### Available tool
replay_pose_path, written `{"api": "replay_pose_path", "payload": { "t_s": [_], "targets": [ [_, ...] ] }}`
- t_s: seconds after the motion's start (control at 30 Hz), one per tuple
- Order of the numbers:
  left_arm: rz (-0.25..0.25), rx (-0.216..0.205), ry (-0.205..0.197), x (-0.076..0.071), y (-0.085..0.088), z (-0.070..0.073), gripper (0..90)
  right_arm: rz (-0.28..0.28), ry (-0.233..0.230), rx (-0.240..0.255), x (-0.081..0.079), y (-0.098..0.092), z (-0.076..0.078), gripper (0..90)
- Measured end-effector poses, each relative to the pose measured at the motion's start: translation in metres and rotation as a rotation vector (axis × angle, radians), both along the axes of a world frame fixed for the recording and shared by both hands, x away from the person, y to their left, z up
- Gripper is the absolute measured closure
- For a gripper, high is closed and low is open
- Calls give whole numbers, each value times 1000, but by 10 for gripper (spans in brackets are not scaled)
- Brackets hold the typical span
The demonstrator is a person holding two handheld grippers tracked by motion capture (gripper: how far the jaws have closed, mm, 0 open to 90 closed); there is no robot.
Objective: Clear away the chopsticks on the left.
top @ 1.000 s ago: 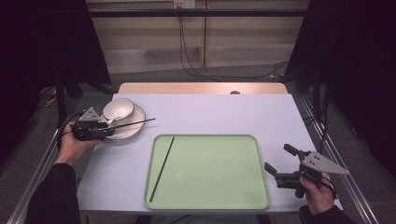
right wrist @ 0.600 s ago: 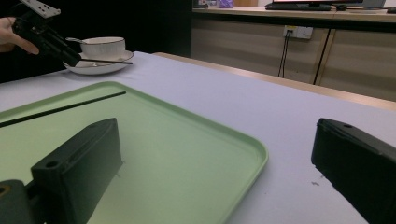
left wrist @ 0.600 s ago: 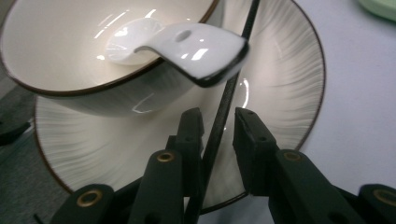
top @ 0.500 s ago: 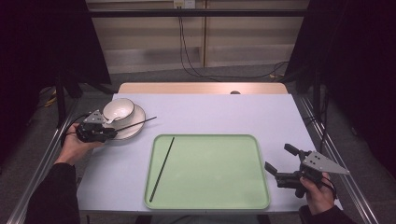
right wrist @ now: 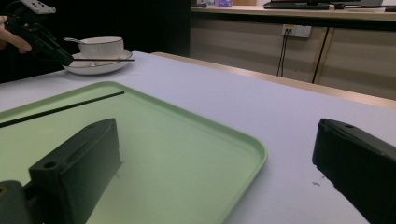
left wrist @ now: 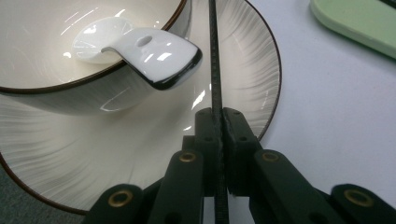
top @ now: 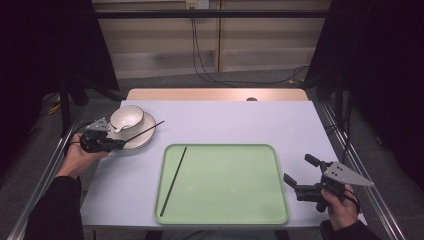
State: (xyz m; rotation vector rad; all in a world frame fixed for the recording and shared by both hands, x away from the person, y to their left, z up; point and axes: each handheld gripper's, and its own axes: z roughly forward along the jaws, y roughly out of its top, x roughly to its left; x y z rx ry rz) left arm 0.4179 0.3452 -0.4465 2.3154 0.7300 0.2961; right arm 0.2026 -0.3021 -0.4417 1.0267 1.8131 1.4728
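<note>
Lowering chopstick (left wrist: 215, 56) | left hand-held gripper (left wrist: 218, 126) sinks nearer plate (left wrist: 252, 70)

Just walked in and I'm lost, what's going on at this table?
A person holds a gripper in each hand. The left gripper is shut on a black chopstick over the plate that carries a bowl with a white spoon. A second chopstick lies in the green tray. The right gripper hovers open beside the tray.

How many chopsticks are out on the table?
2. One chopstick lies on the tray, near its left edge. The other is clamped in the left claw, over the plate.
</note>
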Motion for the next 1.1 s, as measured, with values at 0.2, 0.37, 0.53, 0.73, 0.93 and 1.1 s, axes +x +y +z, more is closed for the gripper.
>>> {"api": "replay_pose_path", "payload": {
  "t_s": [0.2, 0.37, 0.53, 0.73, 0.93, 1.1],
  "targets": [
    [23, -39, 24, -5, 3, 7, 859, -7, 2, 5, 0, 1, 0, 6],
    [56, -89, 32, -11, 5, 10, 859, -8, 3, 5, 0, 1, 0, 6],
    [136, -150, 51, -19, 6, 16, 860, -4, 0, 1, 0, 1, 0, 6],
    [143, -191, 46, -32, 3, 27, 860, -2, 2, 0, 0, 0, 0, 7],
    [206, -248, 40, -53, 0, 38, 860, -7, 2, 4, 0, 1, 0, 7],
    [220, -268, 29, -74, -3, 44, 860, -7, 1, 5, 0, 1, 0, 7]
  ]
}}
